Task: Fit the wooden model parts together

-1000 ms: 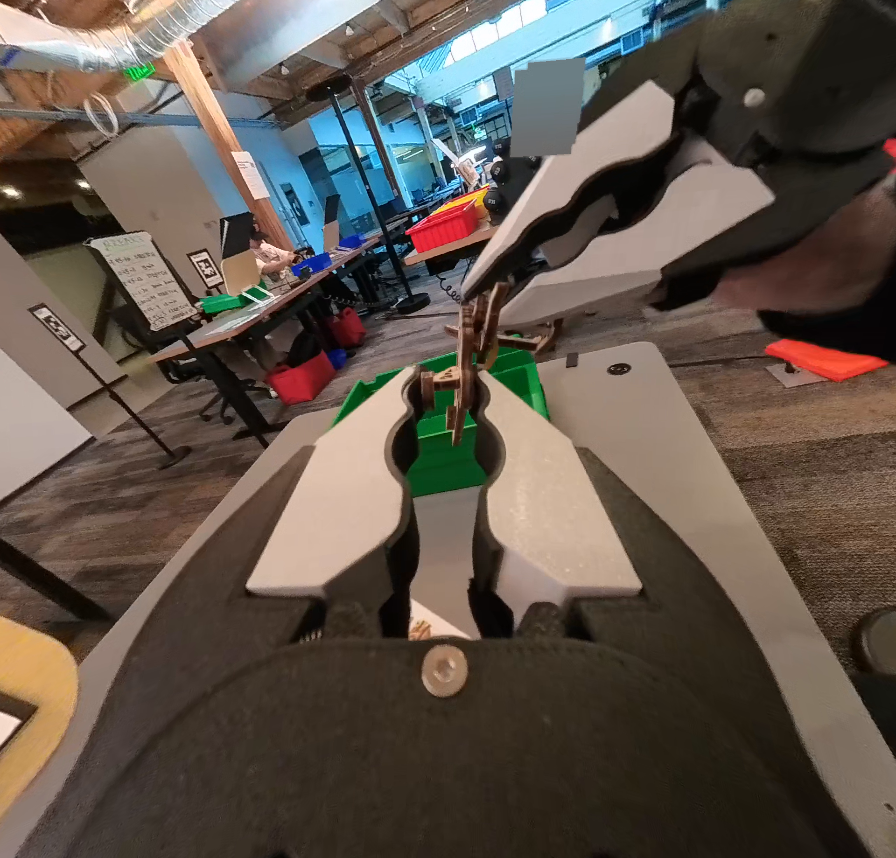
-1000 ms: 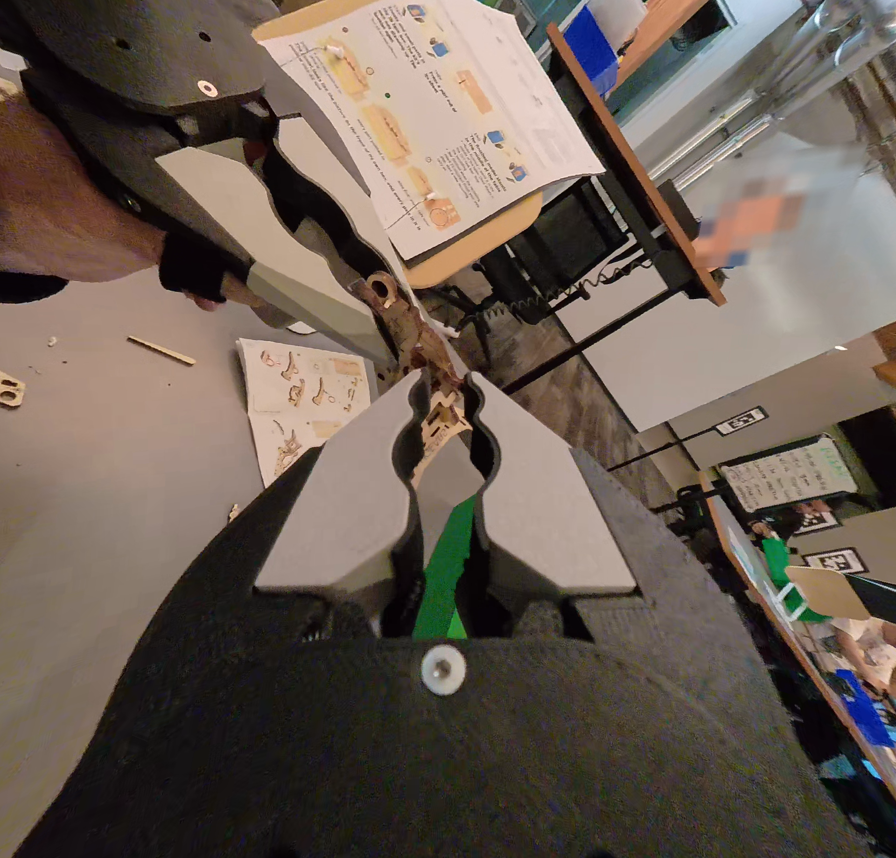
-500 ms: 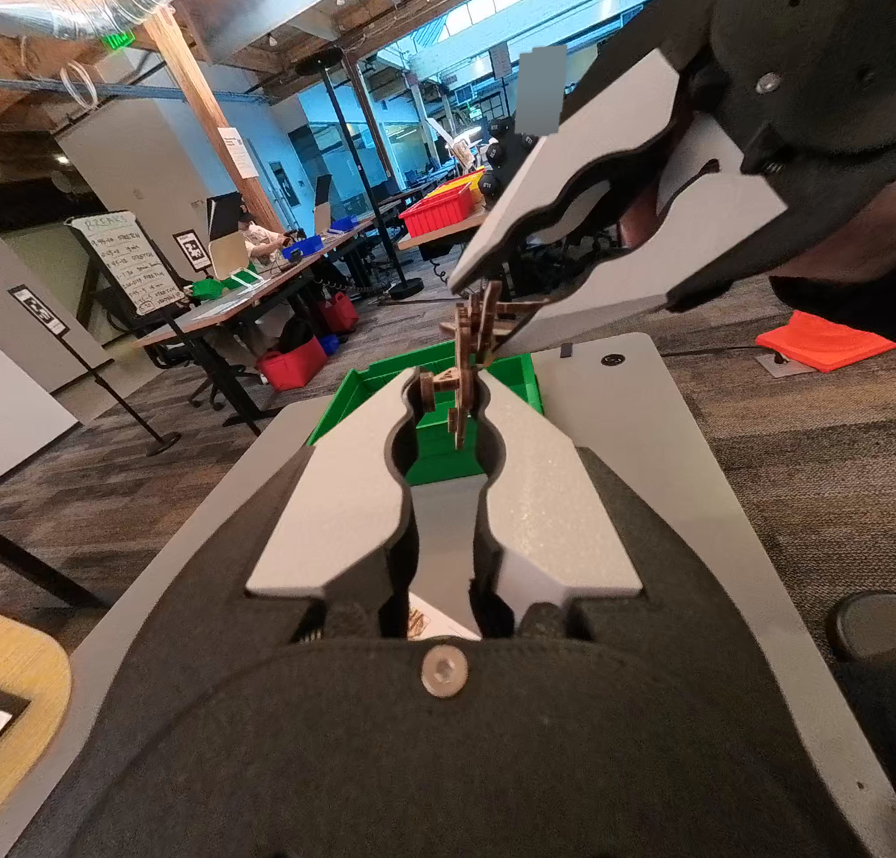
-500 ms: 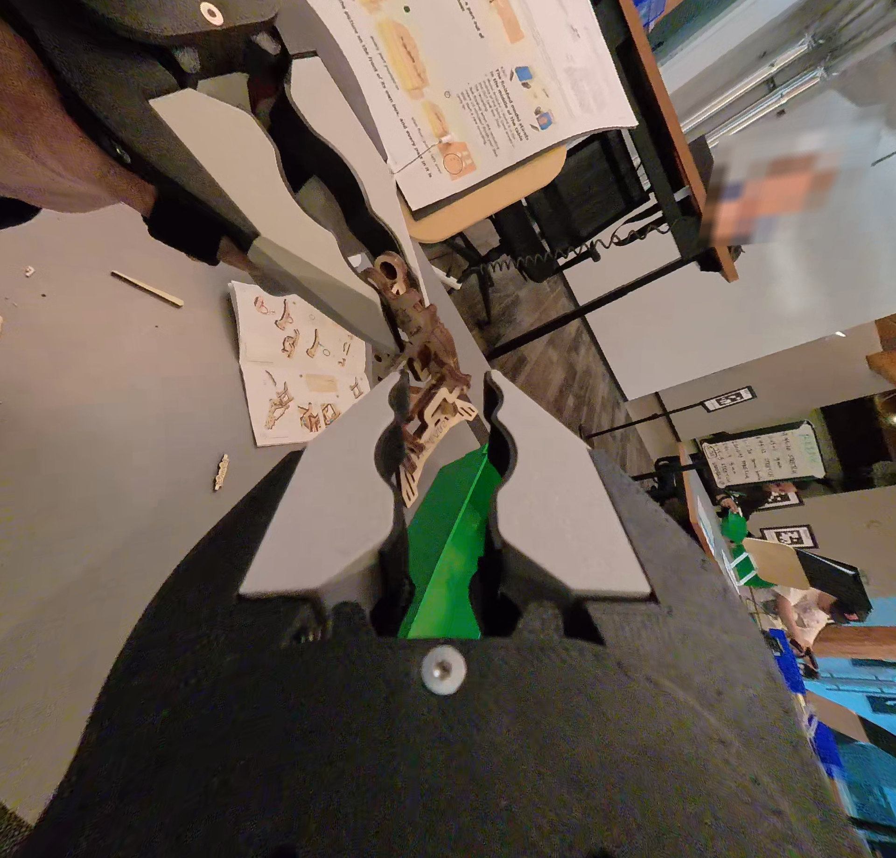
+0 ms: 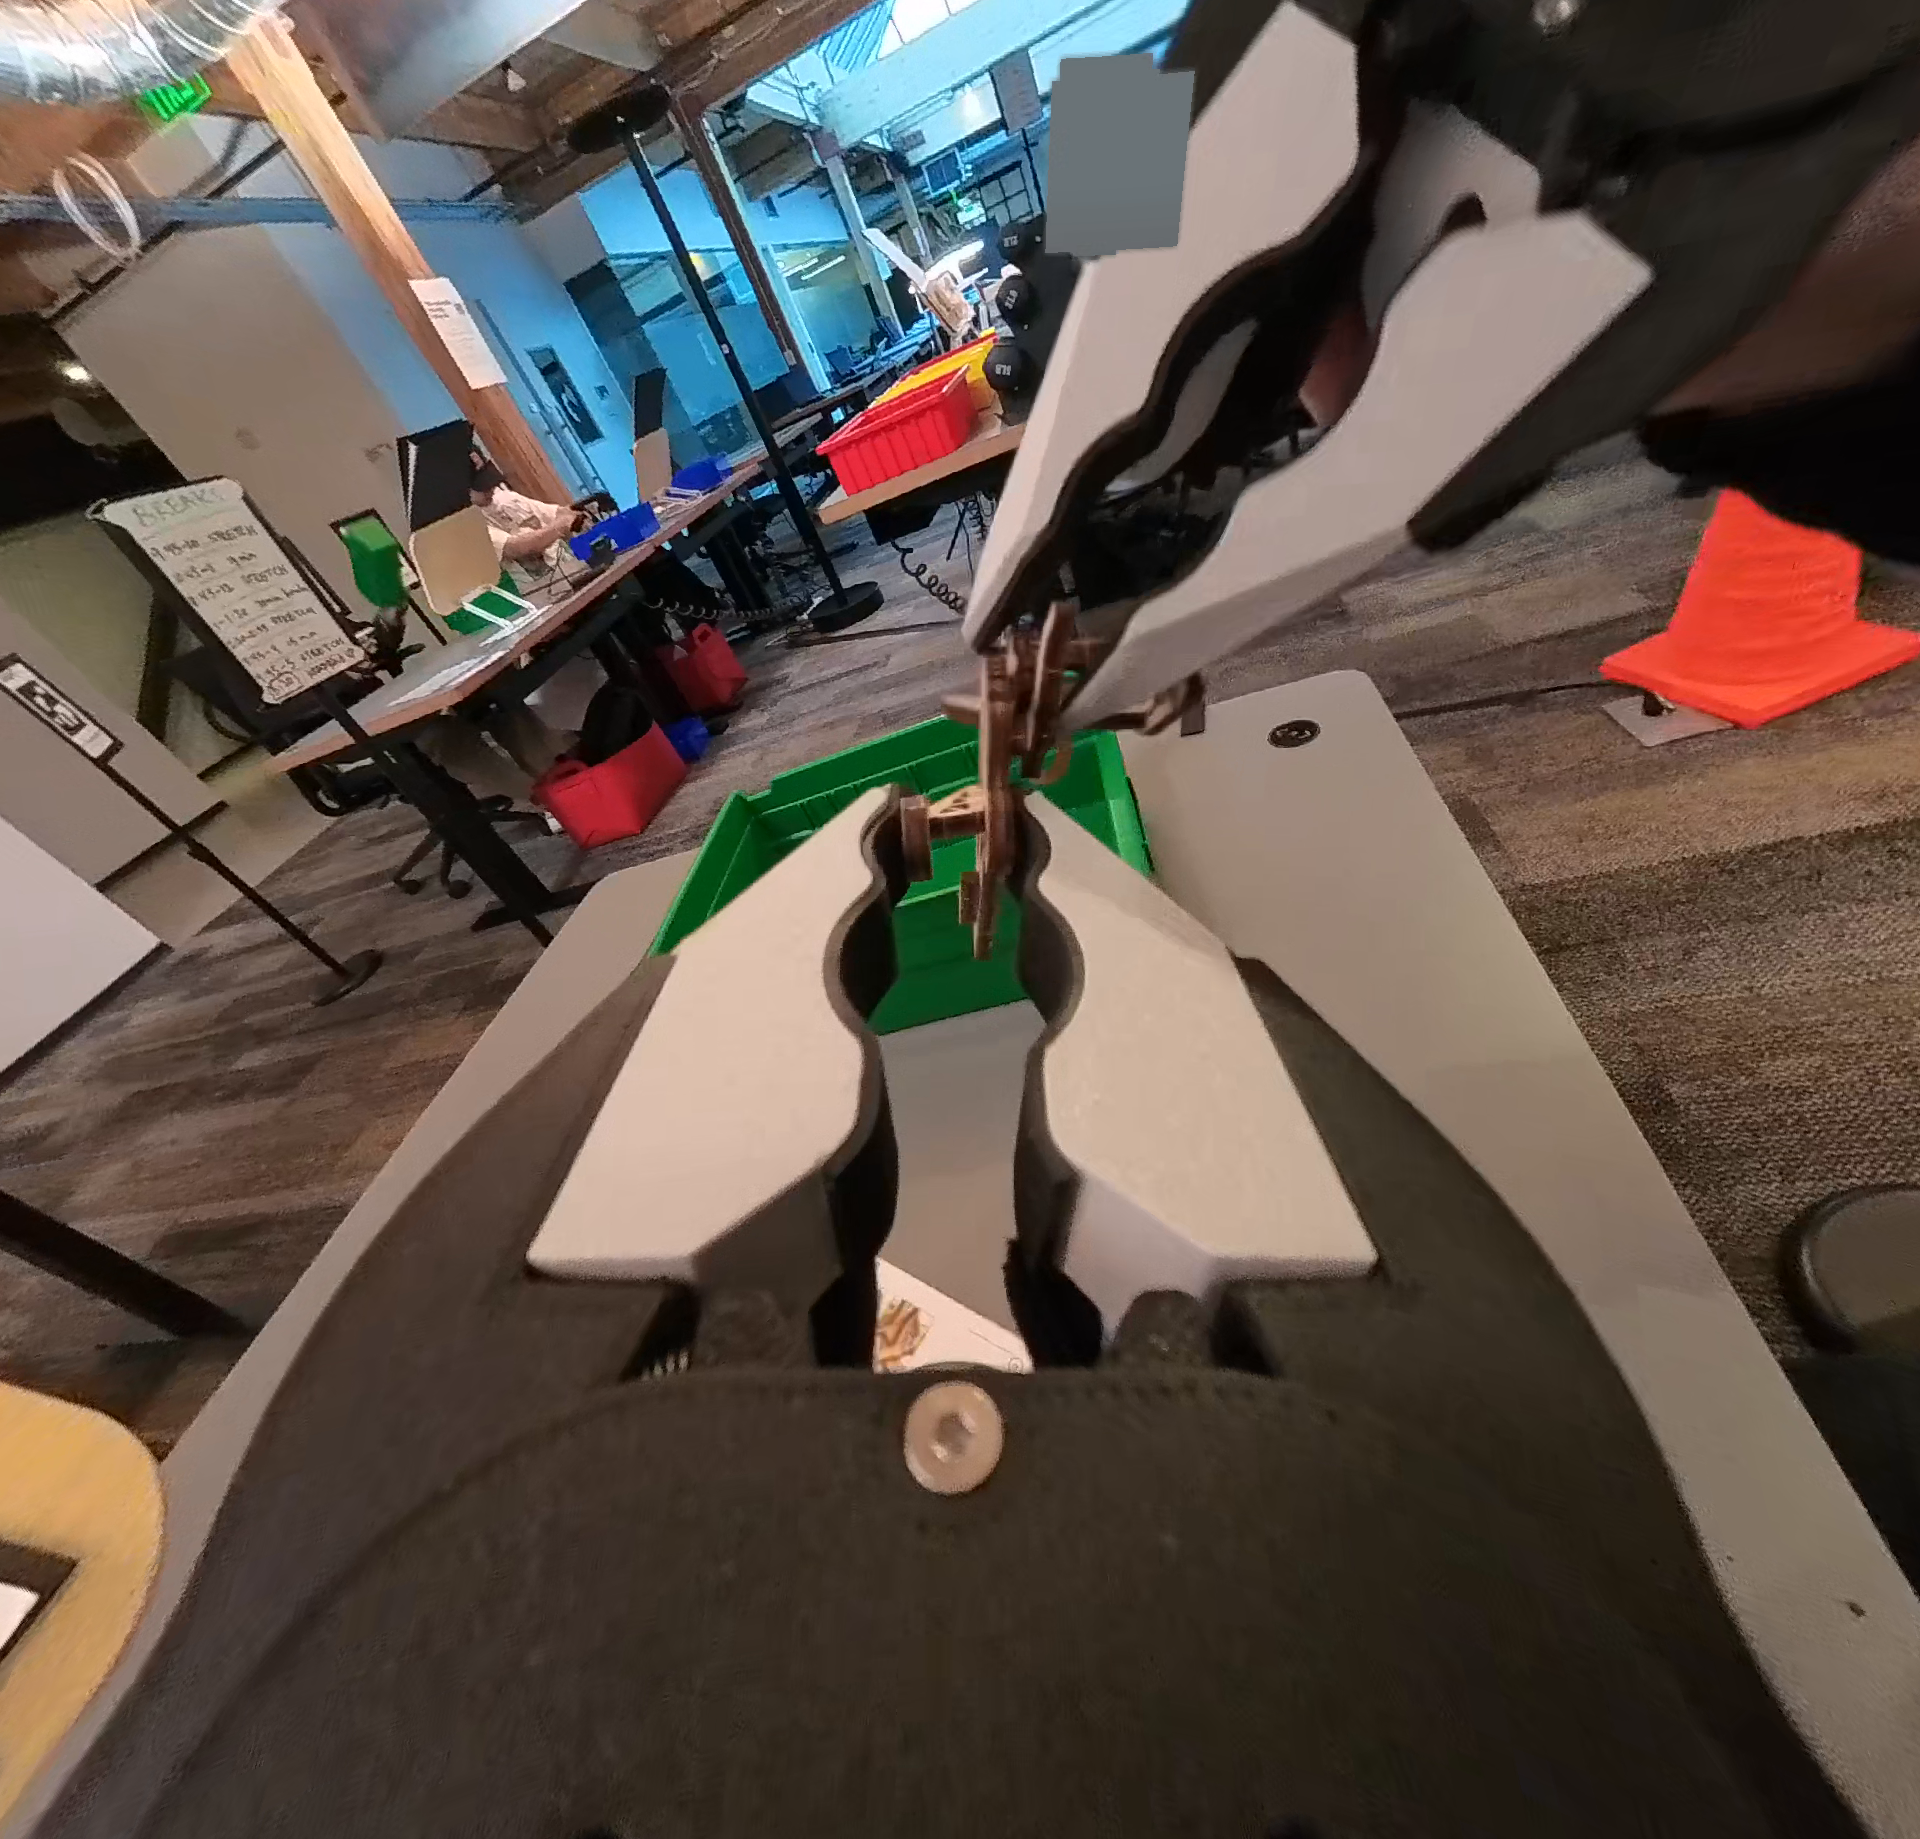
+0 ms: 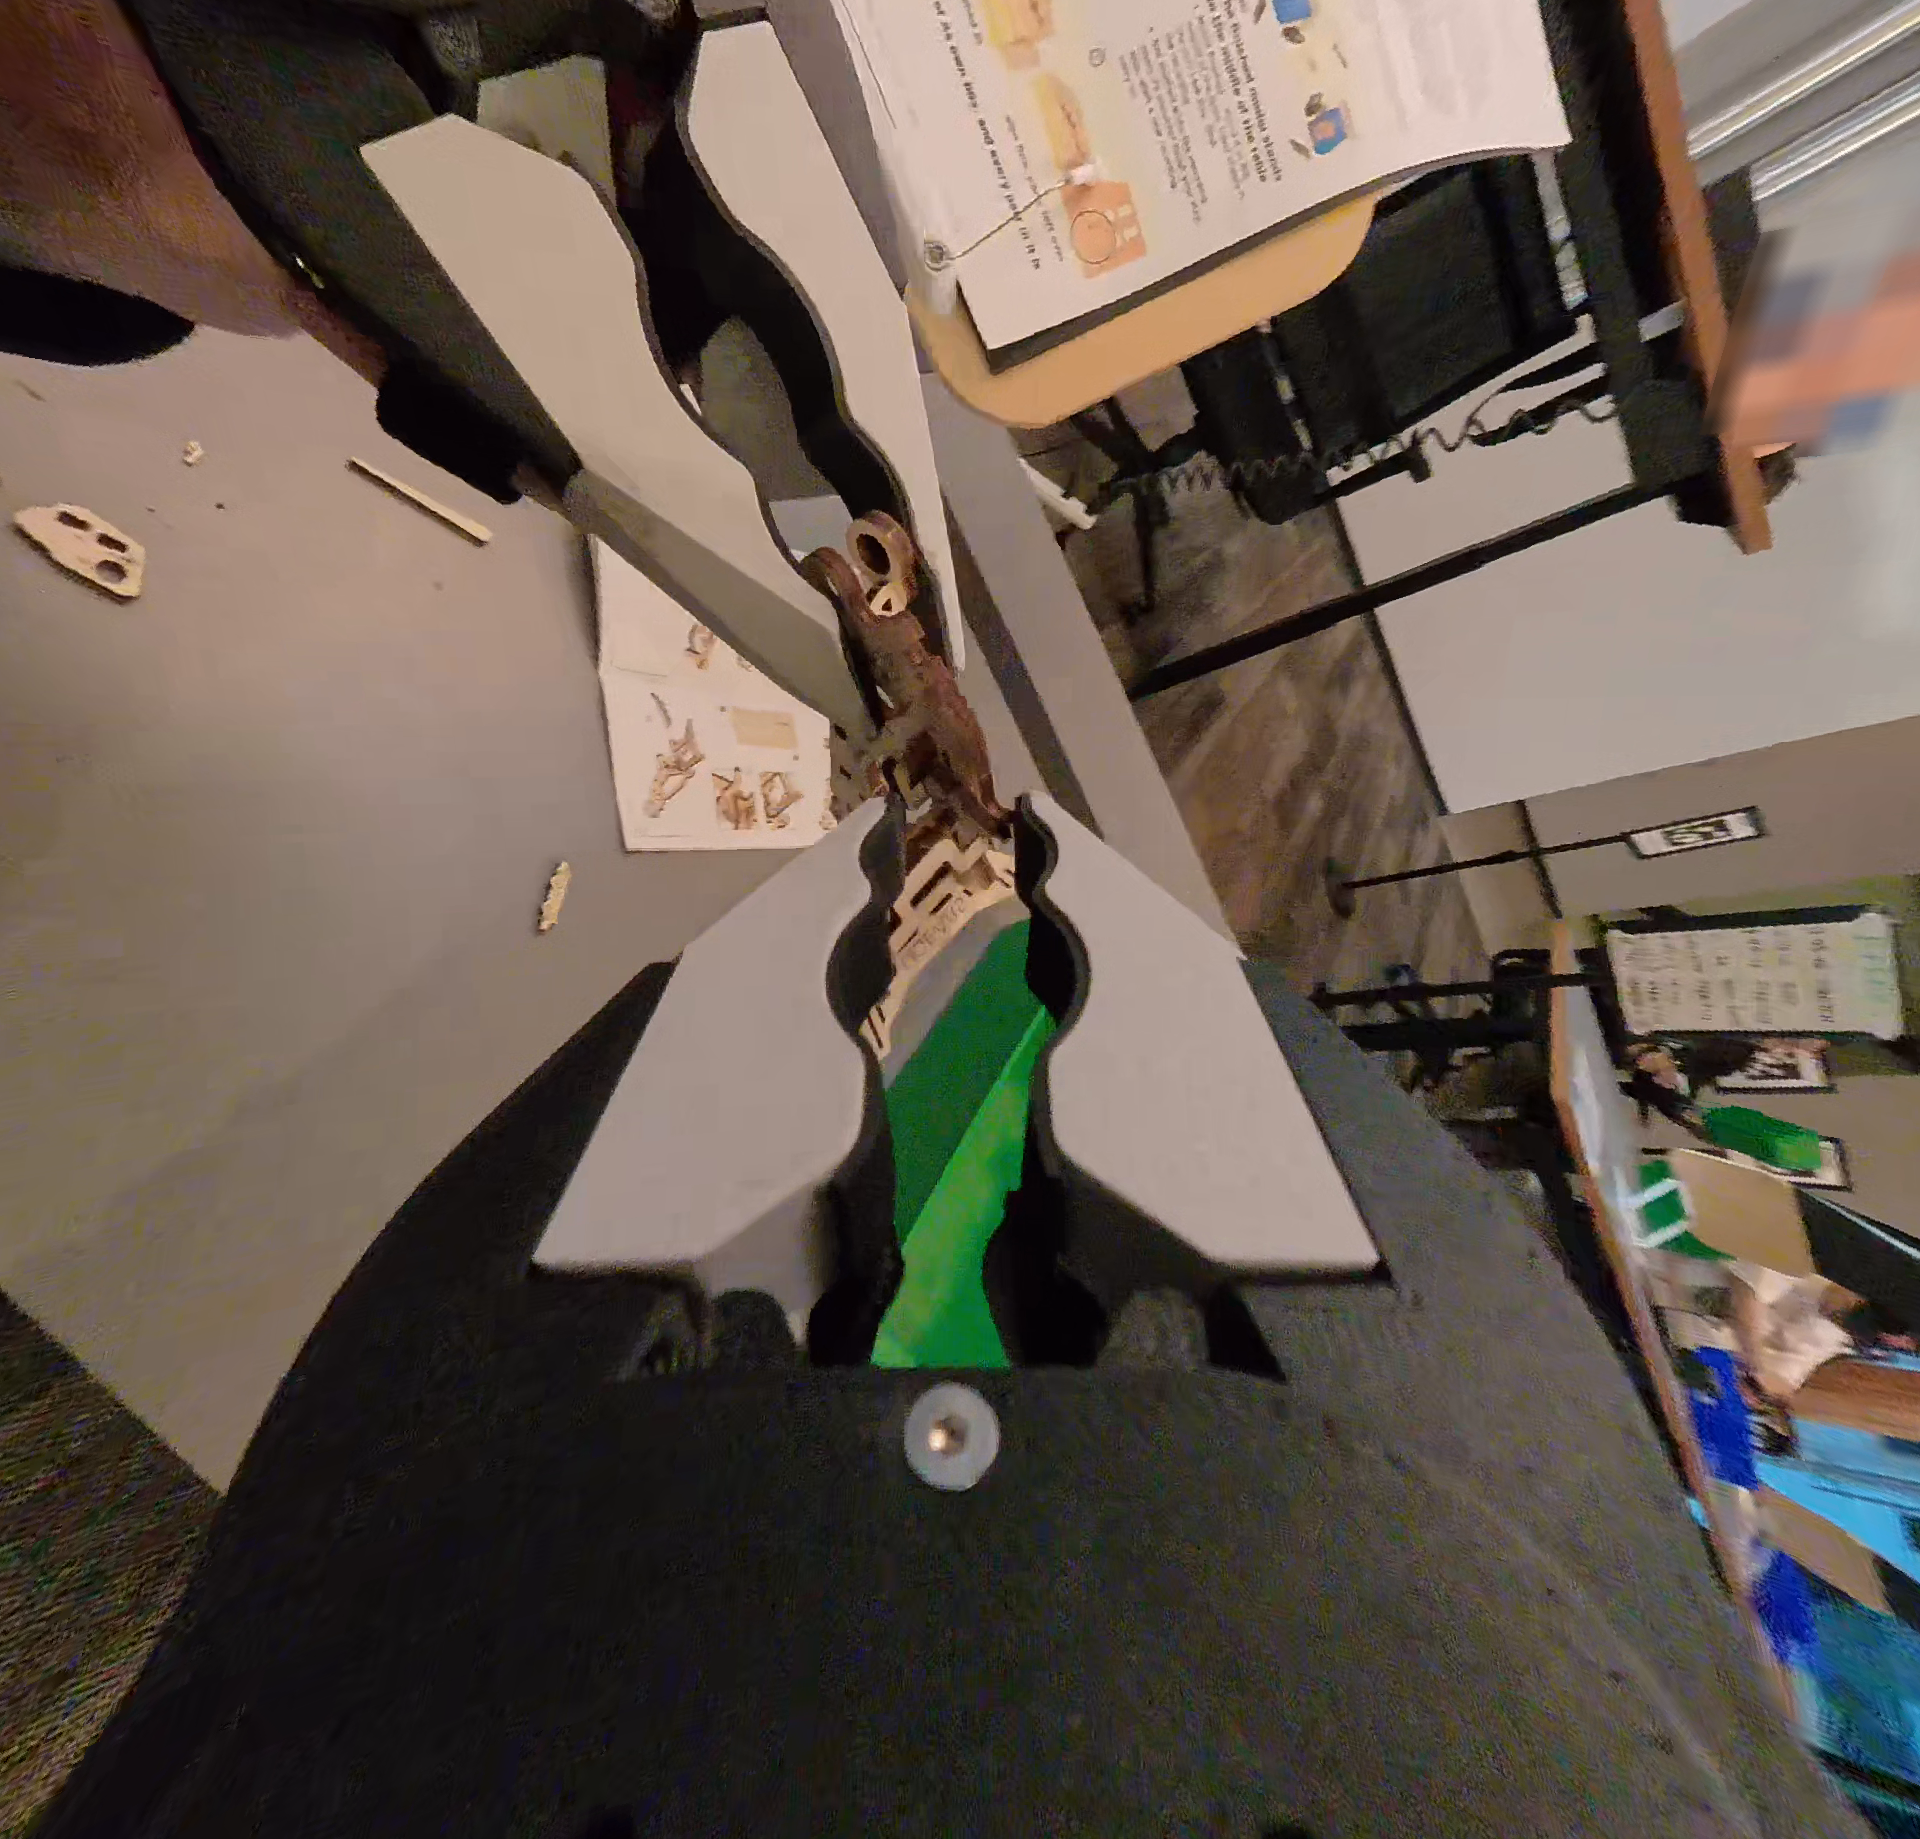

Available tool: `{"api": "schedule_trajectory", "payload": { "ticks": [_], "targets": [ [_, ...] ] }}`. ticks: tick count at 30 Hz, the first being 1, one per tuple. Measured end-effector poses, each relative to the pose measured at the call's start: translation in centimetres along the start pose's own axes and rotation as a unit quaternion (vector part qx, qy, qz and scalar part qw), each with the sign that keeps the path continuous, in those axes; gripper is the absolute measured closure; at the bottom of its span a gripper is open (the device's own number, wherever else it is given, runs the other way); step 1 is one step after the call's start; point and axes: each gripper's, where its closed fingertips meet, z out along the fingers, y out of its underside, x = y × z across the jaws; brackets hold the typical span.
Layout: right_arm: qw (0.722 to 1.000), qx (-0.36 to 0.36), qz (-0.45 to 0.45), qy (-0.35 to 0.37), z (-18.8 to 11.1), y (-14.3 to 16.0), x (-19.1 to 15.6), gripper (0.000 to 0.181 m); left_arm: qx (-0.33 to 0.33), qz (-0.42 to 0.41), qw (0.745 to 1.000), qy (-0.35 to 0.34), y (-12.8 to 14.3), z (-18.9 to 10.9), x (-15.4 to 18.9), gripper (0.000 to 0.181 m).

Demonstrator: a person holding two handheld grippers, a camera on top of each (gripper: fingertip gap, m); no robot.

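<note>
- Two grippers clamp one wooden model in mid-air above the green bin: left gripper low, right gripper opposite.
- Thin, light, brittle plywood, you'd judge; grip flat faces near joints, squeeze gently.

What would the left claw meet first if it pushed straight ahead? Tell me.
The right claw. It is shut on the far end of the same wooden model the left claw grips, directly ahead and slightly above. Beyond lies the green bin, though depth is unclear.
</note>
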Motion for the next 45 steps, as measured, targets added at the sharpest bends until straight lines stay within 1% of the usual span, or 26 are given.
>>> {"api": "schedule_trajectory", "payload": {
  "ticks": [3, 5, 9, 10, 11, 12, 13, 14, 17, 20, 23, 27, 30, 33, 36, 39, 42, 43, 45],
  "targets": [
    [1.000, 0.005, 0.004, -0.025, -0.3, -0.2, 0.2, 0.169, -0.002, 0.002, 1.000, -0.002, 0.0, 0.0, 0.0, 0.166],
    [1.000, -0.001, -0.007, -0.020, 0.0, -0.1, 0.1, 0.170, -0.002, -0.004, 1.000, -0.002, 0.2, 0.0, -0.2, 0.166],
    [1.000, 0.009, 0.007, -0.012, 0.2, -0.2, 0.3, 0.173, -0.003, -0.005, 1.000, -0.002, 0.4, 0.1, -0.3, 0.166],
    [1.000, 0.011, 0.012, -0.007, 0.2, -0.2, 0.4, 0.172, 0.000, -0.013, 1.000, -0.002, 0.4, 0.1, -0.3, 0.166],
    [1.000, 0.012, 0.019, 0.000, 0.2, -0.2, 0.5, 0.165, 0.000, -0.019, 1.000, -0.004, 0.5, 0.1, -0.5, 0.166],
    [1.000, 0.012, 0.024, 0.011, 0.2, -0.1, 0.7, 0.151, -0.003, -0.025, 1.000, -0.004, 0.7, 0.2, -0.7, 0.166],
    [0.999, 0.012, 0.026, 0.017, 0.1, -0.1, 0.7, 0.144, 0.000, -0.036, 0.999, -0.001, 0.8, 0.2, -0.7, 0.166],
    [0.999, 0.013, 0.026, 0.020, 0.0, -0.1, 0.6, 0.142, 0.004, -0.051, 0.999, 0.005, 0.8, 0.3, -0.7, 0.166],
    [0.999, -0.001, 0.015, 0.038, 0.1, 0.4, 0.0, 0.147, 0.017, -0.101, 0.994, 0.027, 0.9, 0.4, -0.5, 0.166],
    [0.997, -0.017, -0.002, 0.076, 0.4, 0.8, 0.1, 0.151, 0.024, -0.124, 0.991, 0.037, 0.8, 0.5, -0.4, 0.166],
    [0.995, -0.020, -0.007, 0.097, 0.6, 1.0, 0.3, 0.163, 0.029, -0.142, 0.988, 0.047, 0.7, 0.5, -0.3, 0.165],
    [0.994, -0.028, -0.023, 0.102, 0.4, 1.0, 0.4, 0.166, 0.026, -0.132, 0.990, 0.045, 0.8, 0.5, -0.2, 0.166],
    [0.995, -0.031, -0.023, 0.094, 0.2, 0.9, 0.5, 0.167, 0.031, -0.143, 0.988, 0.045, 0.7, 0.5, -0.3, 0.166],
    [0.990, -0.057, -0.028, 0.125, 0.6, 1.0, 0.6, 0.167, 0.018, -0.139, 0.990, 0.021, 1.3, 0.6, -0.7, 0.166],
    [0.987, -0.074, 0.012, 0.142, 0.9, 1.0, 0.6, 0.168, -0.002, -0.093, 0.995, -0.017, 1.7, 0.7, -1.1, 0.166],
    [0.985, -0.093, 0.047, 0.139, 1.2, 1.2, 0.6, 0.167, -0.020, -0.049, 0.998, -0.045, 2.0, 0.7, -1.4, 0.166],
    [0.985, -0.083, 0.071, 0.130, 1.2, 1.1, 0.4, 0.167, -0.045, -0.008, 0.996, -0.073, 2.7, 0.7, -2.0, 0.166],
    [0.987, -0.074, 0.066, 0.129, 1.0, 0.8, 0.5, 0.167, -0.044, -0.005, 0.996, -0.075, 2.8, 0.6, -2.2, 0.166],
    [0.987, -0.075, 0.057, 0.130, 0.9, 1.0, 0.8, 0.167, -0.031, -0.032, 0.998, -0.045, 2.4, 0.6, -2.0, 0.166]
  ]
}}
